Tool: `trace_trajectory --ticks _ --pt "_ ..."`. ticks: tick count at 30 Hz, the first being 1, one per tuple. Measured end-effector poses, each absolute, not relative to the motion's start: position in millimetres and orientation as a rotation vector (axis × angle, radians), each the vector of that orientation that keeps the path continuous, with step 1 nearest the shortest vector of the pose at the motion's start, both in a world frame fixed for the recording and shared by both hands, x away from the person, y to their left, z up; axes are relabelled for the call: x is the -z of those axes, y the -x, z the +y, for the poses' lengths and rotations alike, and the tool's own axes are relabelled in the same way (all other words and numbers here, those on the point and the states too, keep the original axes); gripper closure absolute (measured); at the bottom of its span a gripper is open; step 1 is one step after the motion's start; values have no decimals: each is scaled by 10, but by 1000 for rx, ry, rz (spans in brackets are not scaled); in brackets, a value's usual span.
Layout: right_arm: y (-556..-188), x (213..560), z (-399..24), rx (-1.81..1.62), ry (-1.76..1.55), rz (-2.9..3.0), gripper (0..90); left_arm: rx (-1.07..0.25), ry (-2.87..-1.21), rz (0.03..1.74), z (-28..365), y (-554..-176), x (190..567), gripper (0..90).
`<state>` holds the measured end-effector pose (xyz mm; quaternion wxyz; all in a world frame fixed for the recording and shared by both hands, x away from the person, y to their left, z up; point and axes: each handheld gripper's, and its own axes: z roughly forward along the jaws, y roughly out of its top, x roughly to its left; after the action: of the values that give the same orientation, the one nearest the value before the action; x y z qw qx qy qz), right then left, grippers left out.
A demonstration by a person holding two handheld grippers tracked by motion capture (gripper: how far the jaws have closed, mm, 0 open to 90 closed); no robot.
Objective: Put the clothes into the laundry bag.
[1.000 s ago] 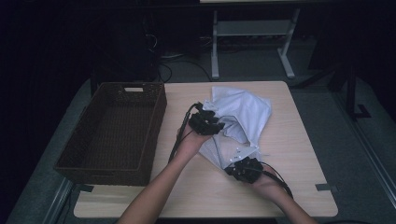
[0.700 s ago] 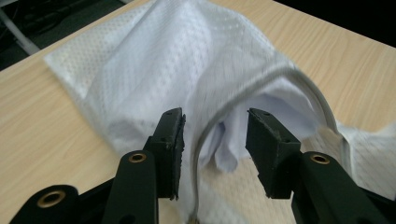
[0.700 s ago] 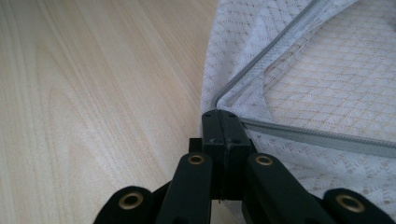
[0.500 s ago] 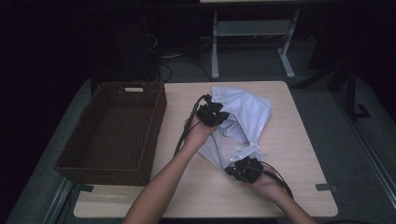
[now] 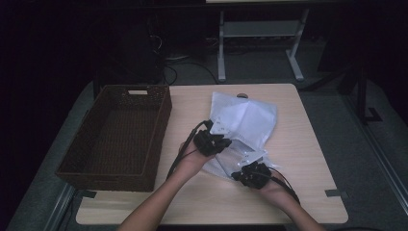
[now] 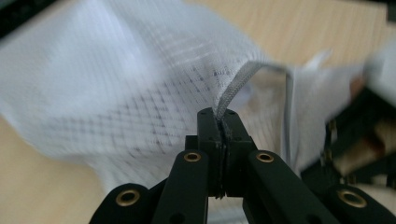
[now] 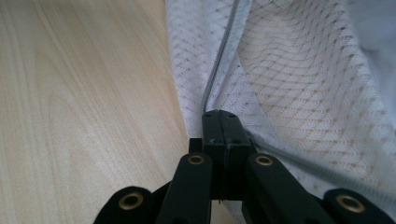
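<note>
The left gripper [image 6: 219,122] is seen in its own view with the jaws pressed together on the grey zipper edge [image 6: 238,84] of a white mesh laundry bag [image 6: 116,84]; the jaws have just been closing, with that edge between them. In the right gripper view, the right gripper [image 7: 220,122] is likewise clamped flat on the bag's mesh [image 7: 303,79], right where a thin grey zipper line [image 7: 219,60] runs away from the jaw tips. These pinches are too small to be made out from above.

In the high view, the left gripper [image 5: 211,142] is placed at the bag's left edge and the right gripper [image 5: 252,175] at its near edge, each held in a hand whose forearm enters from the near side. The bag [image 5: 248,120] is spread, creased, over the middle of the light wooden table [image 5: 308,159], its far end reaching toward the table's far edge.

A dark woven basket [image 5: 120,139] is seen standing on the left part of the table, just beside the left gripper and apart from the bag. Bare wood grain [image 7: 84,102] is shown beside the bag in the right gripper view.
</note>
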<state>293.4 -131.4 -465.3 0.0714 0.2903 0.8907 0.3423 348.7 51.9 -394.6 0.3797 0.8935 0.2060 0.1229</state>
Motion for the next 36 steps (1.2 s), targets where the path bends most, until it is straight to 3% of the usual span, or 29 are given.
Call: trace_trajectory --ticks 7,11,19,27,36 --pt "-2929 4646 -1307 -1009 -841 2679 900 -212 -2388 578 607 -3409 4488 885" --pt "-2916 4594 -1372 -1011 -819 2700 900 -172 -2384 580 607 -3395 4544 883" --pt "-2952 4148 -1728 -1314 -909 2462 873 -144 -2386 546 573 -3352 4534 877" --pt "-3136 4487 -1709 -1023 -962 2552 899 -93 -2382 548 594 -3342 4548 844" --pt "-3159 4615 -1892 -913 -995 2598 900 -80 -2371 580 697 -3372 4556 838"
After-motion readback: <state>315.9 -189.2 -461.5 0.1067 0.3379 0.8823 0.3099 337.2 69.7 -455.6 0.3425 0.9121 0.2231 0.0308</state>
